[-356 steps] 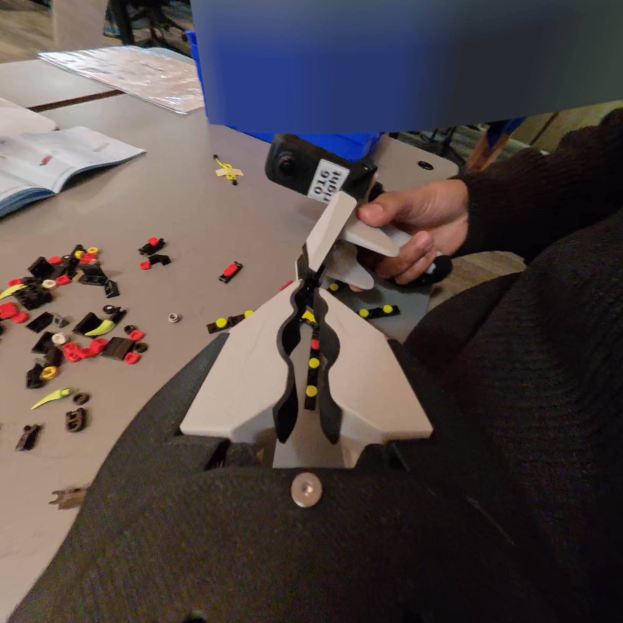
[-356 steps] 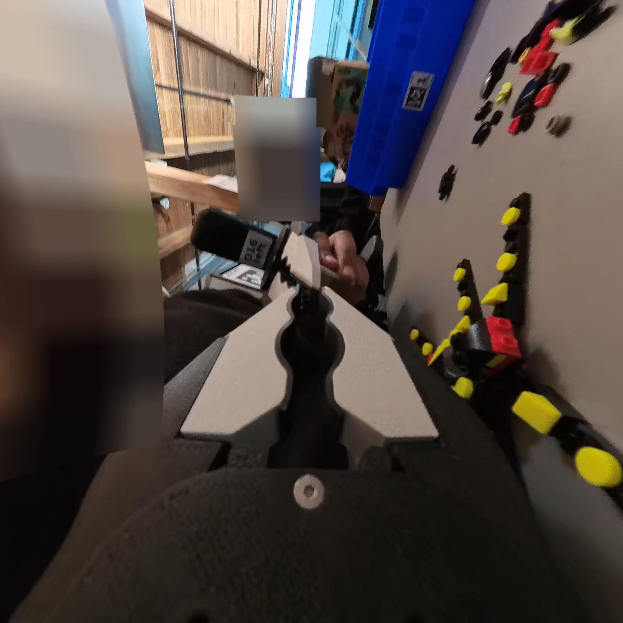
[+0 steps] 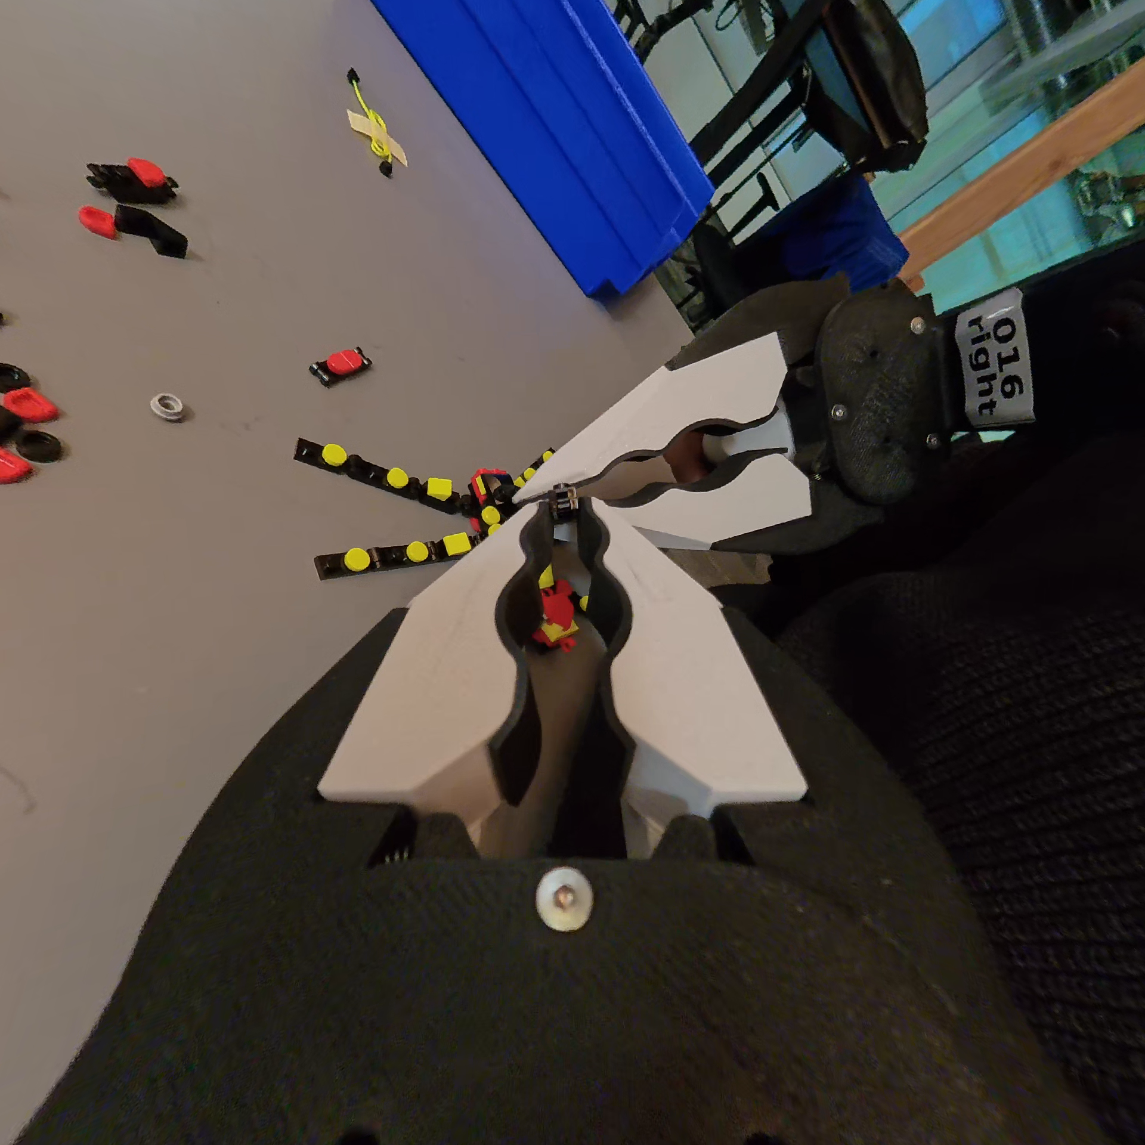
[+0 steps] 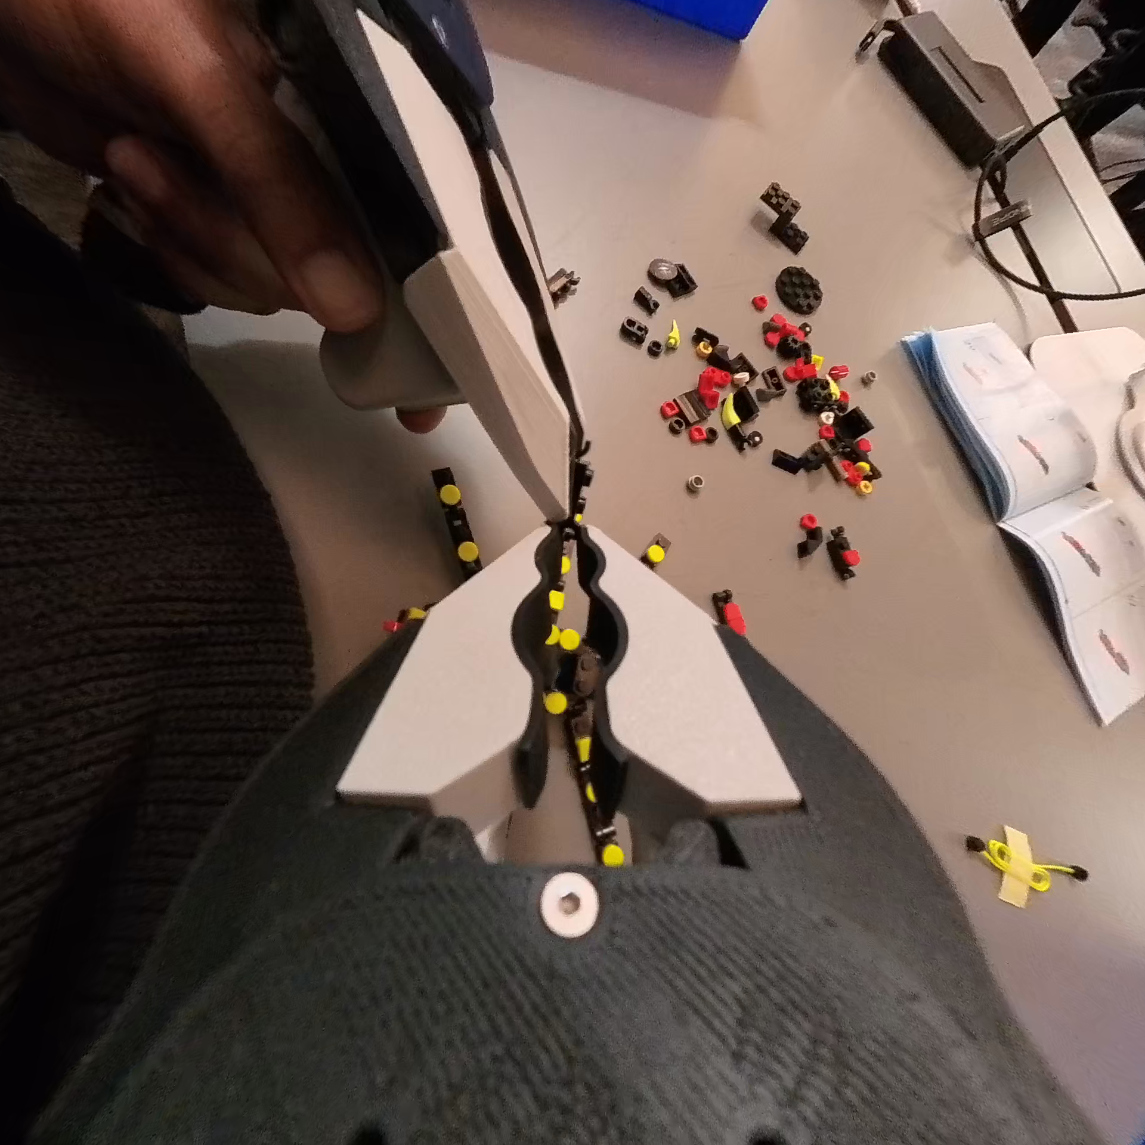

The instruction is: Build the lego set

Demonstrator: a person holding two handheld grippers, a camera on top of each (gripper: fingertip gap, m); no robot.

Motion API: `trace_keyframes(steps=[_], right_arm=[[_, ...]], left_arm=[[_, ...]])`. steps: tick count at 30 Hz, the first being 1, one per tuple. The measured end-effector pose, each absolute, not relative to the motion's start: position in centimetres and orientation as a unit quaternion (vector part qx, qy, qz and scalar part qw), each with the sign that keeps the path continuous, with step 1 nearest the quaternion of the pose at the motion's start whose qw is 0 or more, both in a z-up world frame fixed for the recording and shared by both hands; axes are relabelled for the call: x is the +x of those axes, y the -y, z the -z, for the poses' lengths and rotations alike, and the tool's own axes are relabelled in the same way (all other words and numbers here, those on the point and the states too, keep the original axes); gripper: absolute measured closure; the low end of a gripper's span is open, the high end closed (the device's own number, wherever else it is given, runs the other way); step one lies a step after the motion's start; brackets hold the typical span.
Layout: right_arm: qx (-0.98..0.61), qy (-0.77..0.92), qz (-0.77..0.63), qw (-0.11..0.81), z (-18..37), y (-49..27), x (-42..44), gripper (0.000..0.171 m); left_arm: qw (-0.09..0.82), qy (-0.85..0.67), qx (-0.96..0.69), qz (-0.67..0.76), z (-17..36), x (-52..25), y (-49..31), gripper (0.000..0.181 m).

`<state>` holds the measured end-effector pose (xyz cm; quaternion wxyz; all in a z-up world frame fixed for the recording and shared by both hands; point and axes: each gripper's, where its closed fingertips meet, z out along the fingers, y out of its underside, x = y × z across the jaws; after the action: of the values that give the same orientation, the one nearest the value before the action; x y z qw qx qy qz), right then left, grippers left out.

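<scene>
The Lego model point(image 3: 486, 486) lies on the grey table: a red and black body with black legs point(image 3: 384, 477) that carry yellow studs. My left gripper point(image 3: 561, 505) is shut on a small black piece point(image 3: 562, 495) just above the model. My right gripper point(image 3: 523, 494) comes in from the right, shut, and its tips pinch the same piece. In the right wrist view the right gripper point(image 4: 567, 530) meets the left gripper point(image 4: 571, 495) tip to tip, with the black piece point(image 4: 582, 477) between them. Studded legs point(image 4: 455, 520) show under and through the jaws.
A pile of loose red, black and yellow pieces point(image 4: 774, 384) lies farther out on the table, next to an open instruction booklet point(image 4: 1022, 471). A blue bin point(image 3: 557, 136) stands at the table's far side. A taped yellow string point(image 4: 1016, 867) lies nearby. A hand point(image 4: 217, 155) holds the left gripper. The grippers are tip to tip, or close to it.
Earlier my left gripper held a black studded leg strip off the table edge. Now it holds a small black piece, and both grippers have moved over the model on the table.
</scene>
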<state>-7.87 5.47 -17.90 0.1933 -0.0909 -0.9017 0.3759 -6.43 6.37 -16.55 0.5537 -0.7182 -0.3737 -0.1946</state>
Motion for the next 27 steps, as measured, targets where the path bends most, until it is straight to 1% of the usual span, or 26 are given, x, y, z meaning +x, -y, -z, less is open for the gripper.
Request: trace_keyframes(steps=[5,9,12,15,17,19,23,27], right_arm=[[-0.079,0.893,-0.392,0.206,17.6,-5.3,-7.9,0.167],[-0.076,0.896,-0.377,0.224,18.0,-5.7,-8.4,0.161],[-0.077,0.895,-0.383,0.217,17.9,-5.6,-8.2,0.161],[-0.076,0.895,-0.385,0.214,17.9,-5.3,-8.1,0.157],[-0.074,0.896,-0.381,0.214,18.0,-5.3,-8.1,0.159],[-0.073,0.897,-0.381,0.211,18.2,-5.2,-8.0,0.166],[-0.061,0.903,-0.363,0.222,18.6,-5.3,-7.9,0.166],[-0.065,0.910,-0.358,0.200,18.8,-5.3,-7.4,0.168]], left_arm=[[0.566,0.385,-0.694,0.222,16.1,-6.6,-6.3,0.170],[0.574,0.409,-0.654,0.275,16.0,-6.7,-6.4,0.170],[0.574,0.408,-0.658,0.264,16.0,-6.7,-6.4,0.170],[0.573,0.410,-0.660,0.261,16.1,-6.7,-6.5,0.170],[0.569,0.409,-0.661,0.269,16.4,-6.4,-6.7,0.170],[0.569,0.411,-0.658,0.271,16.4,-6.5,-6.7,0.170],[0.560,0.402,-0.677,0.258,16.8,-6.3,-6.6,0.170],[0.549,0.381,-0.697,0.259,17.0,-5.9,-6.6,0.169]])
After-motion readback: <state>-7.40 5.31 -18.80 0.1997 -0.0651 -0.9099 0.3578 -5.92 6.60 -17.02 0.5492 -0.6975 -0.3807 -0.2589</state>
